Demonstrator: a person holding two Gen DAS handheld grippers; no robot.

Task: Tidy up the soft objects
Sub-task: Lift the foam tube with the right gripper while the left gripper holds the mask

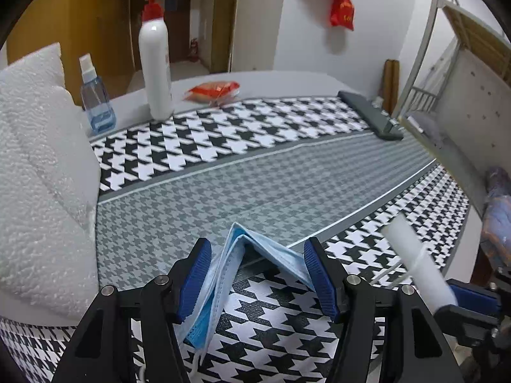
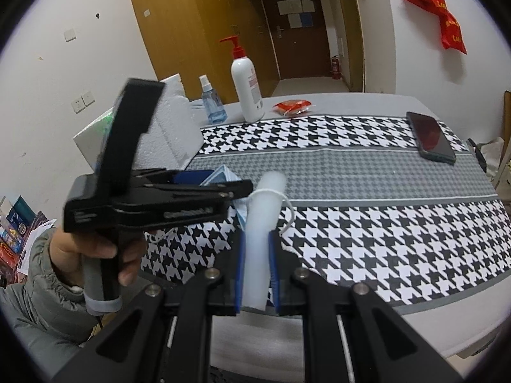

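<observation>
both wrist views close over table (image 1: 287,172)

mask (image 1: 223,274) lower end: cut by frame | left tool (image 2: 191,185): motion-blurred, tips hidden

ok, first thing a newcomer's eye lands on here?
The black-and-white houndstooth cloth covering the table. Next, the blue face mask tented between the open left claw, and the white tube clamped upright in the right claw. At the back stands a red-pump bottle.

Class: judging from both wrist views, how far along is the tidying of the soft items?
Done: nothing visibly put away. In hand: right gripper clamps a rolled white mask; open left gripper straddles the folded blue face mask on the houndstooth cloth. Left: gripping and placing it.
</observation>
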